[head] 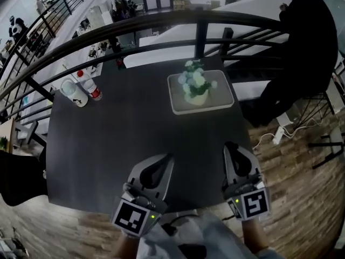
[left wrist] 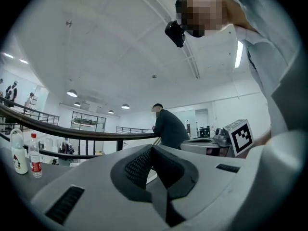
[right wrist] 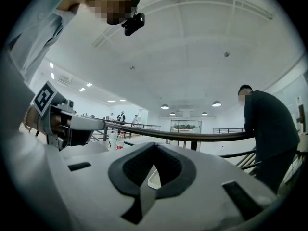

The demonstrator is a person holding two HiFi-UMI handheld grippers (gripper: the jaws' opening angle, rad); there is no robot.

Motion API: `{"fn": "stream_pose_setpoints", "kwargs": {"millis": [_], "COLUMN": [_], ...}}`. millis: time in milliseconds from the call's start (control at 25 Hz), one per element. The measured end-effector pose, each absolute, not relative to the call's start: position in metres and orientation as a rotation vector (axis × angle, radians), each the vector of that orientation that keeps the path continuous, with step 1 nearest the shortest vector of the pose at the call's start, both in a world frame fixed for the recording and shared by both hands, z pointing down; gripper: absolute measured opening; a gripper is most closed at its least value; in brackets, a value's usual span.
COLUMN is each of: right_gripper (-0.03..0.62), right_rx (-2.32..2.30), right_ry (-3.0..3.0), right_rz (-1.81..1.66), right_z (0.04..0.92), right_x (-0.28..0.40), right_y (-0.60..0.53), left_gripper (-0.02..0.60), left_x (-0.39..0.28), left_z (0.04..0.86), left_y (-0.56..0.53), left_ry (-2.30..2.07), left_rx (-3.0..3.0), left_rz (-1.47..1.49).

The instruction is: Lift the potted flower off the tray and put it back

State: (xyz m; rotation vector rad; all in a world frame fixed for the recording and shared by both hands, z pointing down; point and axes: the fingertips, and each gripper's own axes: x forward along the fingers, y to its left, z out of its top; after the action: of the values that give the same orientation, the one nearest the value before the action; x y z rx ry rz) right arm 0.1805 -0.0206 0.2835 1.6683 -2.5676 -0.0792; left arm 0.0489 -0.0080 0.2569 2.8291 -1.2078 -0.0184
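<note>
Closest to the head camera, the left gripper (head: 167, 157) and the right gripper (head: 230, 145) hover side by side over the near edge of the dark table (head: 118, 139), each pointing level toward the far edge. Both have their jaws together with nothing between them; each gripper's own view shows the two dark pads meeting along a line, in the left gripper view (left wrist: 153, 148) and in the right gripper view (right wrist: 155, 146).

The potted flower (head: 195, 88), pale blooms over green leaves in a light pot, stands upright on the white rectangular tray (head: 227, 102). That tray lies at the table's far right corner, well apart from both grippers.

At the far left edge stand a water bottle with a red label (head: 89, 85) and, just beside it, a white bottle (head: 73, 93). A dark curved railing (head: 135, 32) runs behind the table, and a person in dark clothing (head: 302, 42) sits beyond the right edge.
</note>
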Motion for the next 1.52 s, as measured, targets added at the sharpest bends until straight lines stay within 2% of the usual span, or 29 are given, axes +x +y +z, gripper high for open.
{"fn": "stream_pose_setpoints", "kwargs": {"millis": [840,960,1080,1120,1240,1400,1520], "right_gripper": [0.005,0.046,0.052,0.085,0.094,0.14,0.144], "right_rx": [1.628,1.623,1.612,1.606,1.587,1.572,1.569], "right_ry": [-2.498,-2.494,-2.485,-2.482,-2.476,-2.464,-2.442], "right_rz": [-0.053,-0.035,-0.004,0.002,0.018,0.058,0.084], "right_z": [0.336,0.346,0.354,0.356,0.364,0.382,0.392], "right_x": [0.167,0.166,0.166,0.166,0.167,0.168,0.173], "right_y": [-0.112,-0.129,-0.14,-0.143,-0.155,-0.168,-0.181], "left_gripper": [-0.002,-0.002,-0.002,-0.002,-0.002,-0.002,-0.002], "left_x": [0.029,0.028,0.03,0.031,0.036,0.041,0.046], "left_z": [0.29,0.297,0.301,0.302,0.307,0.311,0.311], "left_y": [-0.067,-0.077,-0.087,-0.09,-0.099,-0.112,-0.122], "left_ry": [-1.218,-1.213,-1.204,-1.202,-1.193,-1.175,-1.173], "left_rx": [2.792,2.794,2.8,2.799,2.793,2.805,2.815], "left_rz": [0.038,0.055,0.066,0.067,0.067,0.084,0.067]}}
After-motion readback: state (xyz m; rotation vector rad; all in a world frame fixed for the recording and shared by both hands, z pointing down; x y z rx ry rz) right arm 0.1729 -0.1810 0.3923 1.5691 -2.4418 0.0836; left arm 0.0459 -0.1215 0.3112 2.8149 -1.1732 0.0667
